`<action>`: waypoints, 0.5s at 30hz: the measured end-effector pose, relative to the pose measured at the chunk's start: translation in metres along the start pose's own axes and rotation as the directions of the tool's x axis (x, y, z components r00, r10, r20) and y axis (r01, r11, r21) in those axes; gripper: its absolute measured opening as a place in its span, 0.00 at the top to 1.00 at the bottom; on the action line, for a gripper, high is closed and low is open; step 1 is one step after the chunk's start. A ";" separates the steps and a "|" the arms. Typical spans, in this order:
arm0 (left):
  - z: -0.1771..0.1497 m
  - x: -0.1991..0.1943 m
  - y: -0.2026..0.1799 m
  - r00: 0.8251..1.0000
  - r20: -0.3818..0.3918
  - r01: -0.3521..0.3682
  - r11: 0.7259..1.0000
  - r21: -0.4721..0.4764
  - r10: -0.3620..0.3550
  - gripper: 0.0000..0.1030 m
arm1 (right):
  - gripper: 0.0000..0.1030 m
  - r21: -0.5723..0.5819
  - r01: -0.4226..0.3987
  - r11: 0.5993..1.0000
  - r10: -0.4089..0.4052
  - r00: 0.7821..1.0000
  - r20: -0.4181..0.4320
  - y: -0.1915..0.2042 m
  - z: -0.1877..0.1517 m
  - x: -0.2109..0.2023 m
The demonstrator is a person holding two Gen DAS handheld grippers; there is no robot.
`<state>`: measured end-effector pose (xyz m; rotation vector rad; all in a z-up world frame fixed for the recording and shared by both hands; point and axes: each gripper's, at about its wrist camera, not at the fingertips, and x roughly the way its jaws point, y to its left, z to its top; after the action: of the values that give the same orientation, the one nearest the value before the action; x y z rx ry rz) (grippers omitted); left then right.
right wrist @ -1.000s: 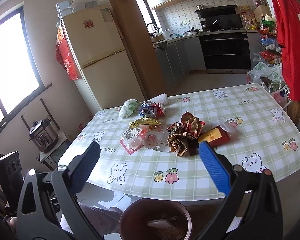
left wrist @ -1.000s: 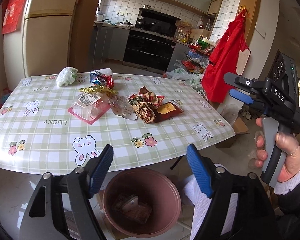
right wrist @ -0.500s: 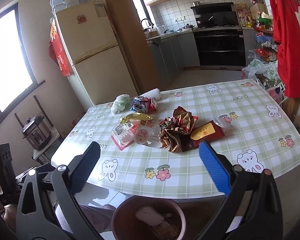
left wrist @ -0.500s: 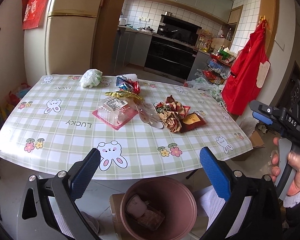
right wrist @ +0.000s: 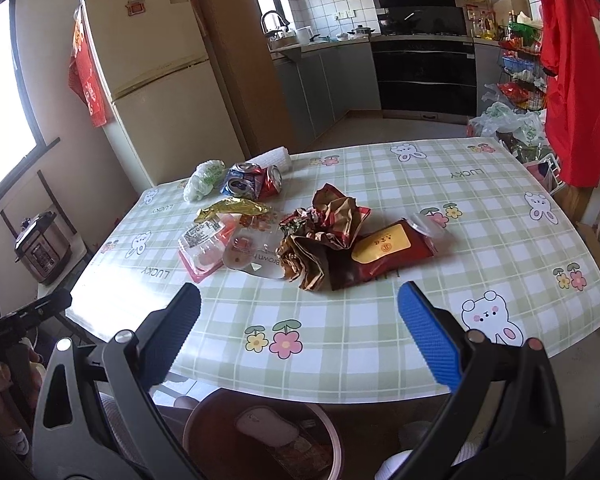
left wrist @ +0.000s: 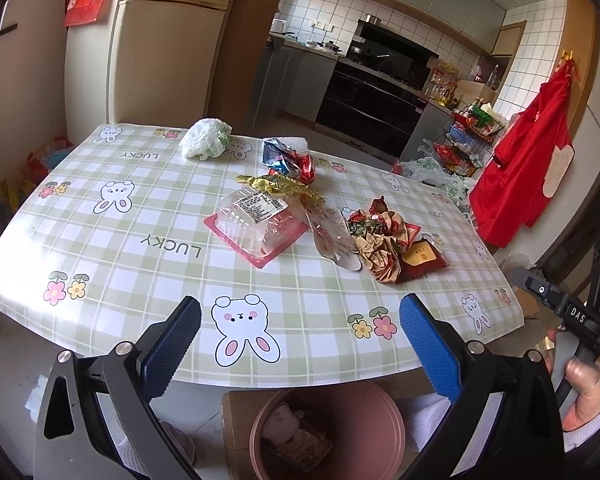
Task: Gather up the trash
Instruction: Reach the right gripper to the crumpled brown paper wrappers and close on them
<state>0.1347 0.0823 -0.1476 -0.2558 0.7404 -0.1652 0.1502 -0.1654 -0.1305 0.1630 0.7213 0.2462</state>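
Both grippers have lifted from the bin [left wrist: 327, 432], left gripper [left wrist: 300, 334] and right gripper [right wrist: 299, 320] wide and empty, crumpled wrapper [right wrist: 324, 240] straight ahead, nearer the right

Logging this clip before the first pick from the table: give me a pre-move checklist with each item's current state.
1. Left gripper open and holding nothing: ok.
2. Right gripper open and holding nothing: ok.
3. Pink bin uncovered below the table edge, with room left: ok.
4. Trash within view: crumpled brown wrapper, dark red pouch, clear plastic tray, crushed cans, white plastic bag: ok.
5. Grippers apart from each other: ok.
6. Whether the overlapping wrapper and pouch will lift separately: cannot tell.
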 end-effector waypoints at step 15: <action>0.010 0.083 0.002 0.996 -0.084 -0.026 0.997 0.078 0.033 0.06 | 0.06 -0.074 0.015 0.997 -0.023 0.994 -0.106 -0.004 0.003 0.099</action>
<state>0.2022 0.0657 -0.1944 -0.1649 0.8200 -0.1769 0.2247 -0.1421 -0.1923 0.0738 0.8185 0.2638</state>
